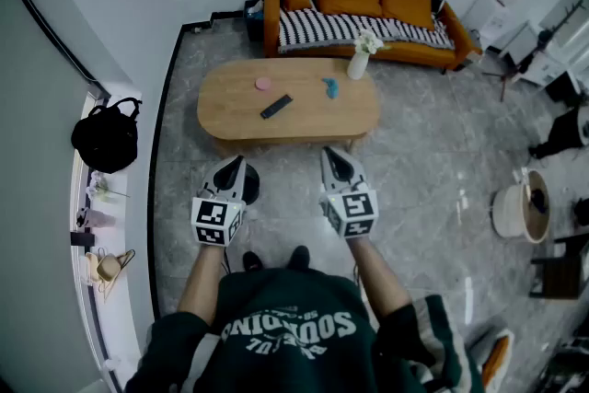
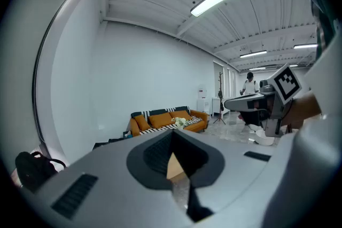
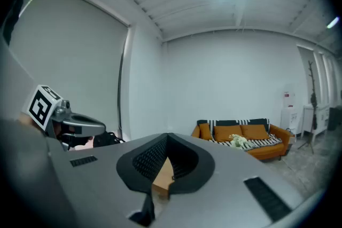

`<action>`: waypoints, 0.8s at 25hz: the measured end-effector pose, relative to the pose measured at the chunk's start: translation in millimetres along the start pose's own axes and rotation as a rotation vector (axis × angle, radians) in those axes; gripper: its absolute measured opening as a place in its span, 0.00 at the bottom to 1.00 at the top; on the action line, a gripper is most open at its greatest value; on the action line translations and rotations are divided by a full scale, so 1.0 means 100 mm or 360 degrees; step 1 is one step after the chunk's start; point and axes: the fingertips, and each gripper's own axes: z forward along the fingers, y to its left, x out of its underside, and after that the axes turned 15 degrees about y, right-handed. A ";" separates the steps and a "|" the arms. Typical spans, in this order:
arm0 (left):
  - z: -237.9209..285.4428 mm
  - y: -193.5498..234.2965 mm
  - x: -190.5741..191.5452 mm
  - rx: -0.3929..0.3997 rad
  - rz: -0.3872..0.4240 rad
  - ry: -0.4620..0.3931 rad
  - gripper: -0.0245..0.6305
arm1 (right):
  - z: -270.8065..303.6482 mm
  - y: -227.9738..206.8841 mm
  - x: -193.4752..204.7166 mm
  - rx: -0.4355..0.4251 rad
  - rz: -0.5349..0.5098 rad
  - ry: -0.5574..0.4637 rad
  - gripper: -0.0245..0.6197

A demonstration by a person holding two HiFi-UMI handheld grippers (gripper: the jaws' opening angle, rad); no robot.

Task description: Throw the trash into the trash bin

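A wooden oval coffee table [image 1: 230, 110] stands ahead of me. On it lie a small pink piece [image 1: 263, 84], a crumpled blue piece [image 1: 330, 87] and a black remote [image 1: 276, 107]. A white round trash bin [image 1: 515, 212] sits on the floor far to the right. My left gripper [image 1: 236, 164] and right gripper [image 1: 332, 155] hover side by side short of the table's near edge, both shut and empty. In the left gripper view the left gripper [image 2: 172, 134] has its jaws together, and the right gripper [image 3: 167, 137] looks the same in its own view.
A white vase with flowers [image 1: 359, 60] stands at the table's far right. An orange sofa [image 1: 363, 9] with a striped throw lines the back wall. A black bag [image 1: 108, 138] rests on the left ledge. Dark furniture [image 1: 557, 267] stands near the bin.
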 end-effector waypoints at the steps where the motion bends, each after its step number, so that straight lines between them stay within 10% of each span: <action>1: 0.01 0.00 -0.01 0.0001 0.0000 -0.0001 0.04 | 0.01 -0.01 0.00 -0.0002 0.0011 0.0002 0.04; 20: 0.43 -0.24 -0.15 -0.0010 -0.0002 -0.0003 0.04 | 0.06 -0.45 0.03 -0.0112 0.0008 -0.0024 0.04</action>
